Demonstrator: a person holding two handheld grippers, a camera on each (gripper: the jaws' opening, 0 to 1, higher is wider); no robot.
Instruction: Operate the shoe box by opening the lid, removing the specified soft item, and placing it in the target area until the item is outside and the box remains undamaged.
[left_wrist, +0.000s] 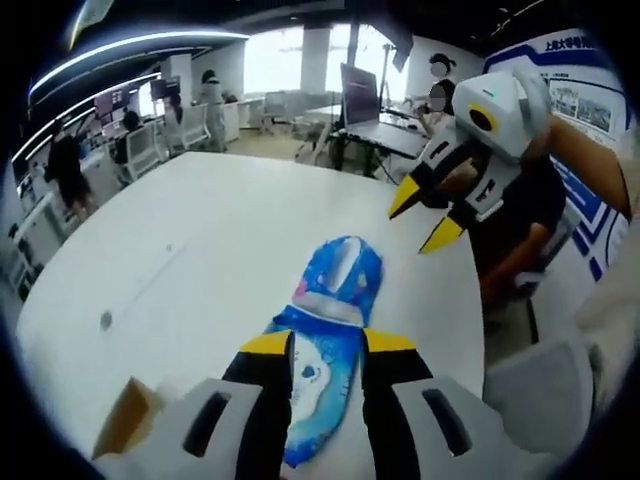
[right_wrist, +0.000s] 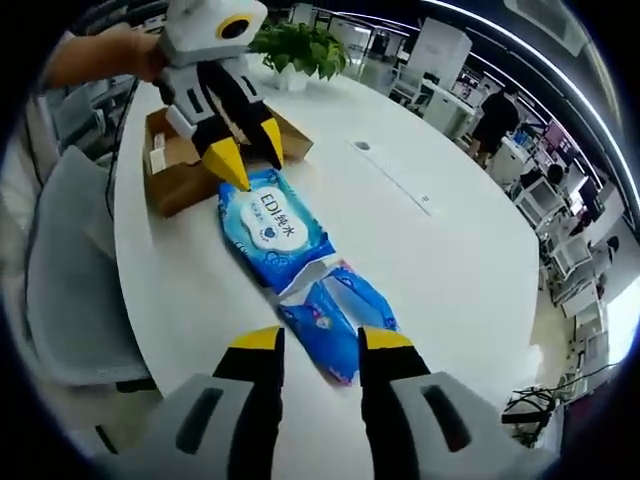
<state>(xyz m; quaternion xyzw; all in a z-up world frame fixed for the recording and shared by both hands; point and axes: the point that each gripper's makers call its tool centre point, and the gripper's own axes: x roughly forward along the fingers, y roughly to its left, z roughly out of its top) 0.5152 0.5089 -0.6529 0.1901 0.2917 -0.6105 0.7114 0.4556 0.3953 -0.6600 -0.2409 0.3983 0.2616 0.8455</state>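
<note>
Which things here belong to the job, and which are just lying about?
Job: blue wipes pack and second blue pack on the white table; open cardboard box; left claw; right claw.
Lying about: potted plant, grey chair, laptop.

The blue wipes pack (right_wrist: 272, 228) reads "EDI".

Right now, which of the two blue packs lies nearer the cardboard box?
The wipes pack with the white oval label; it lies beside the cardboard box, under the left claw. The patterned pack lies farther away.
</note>
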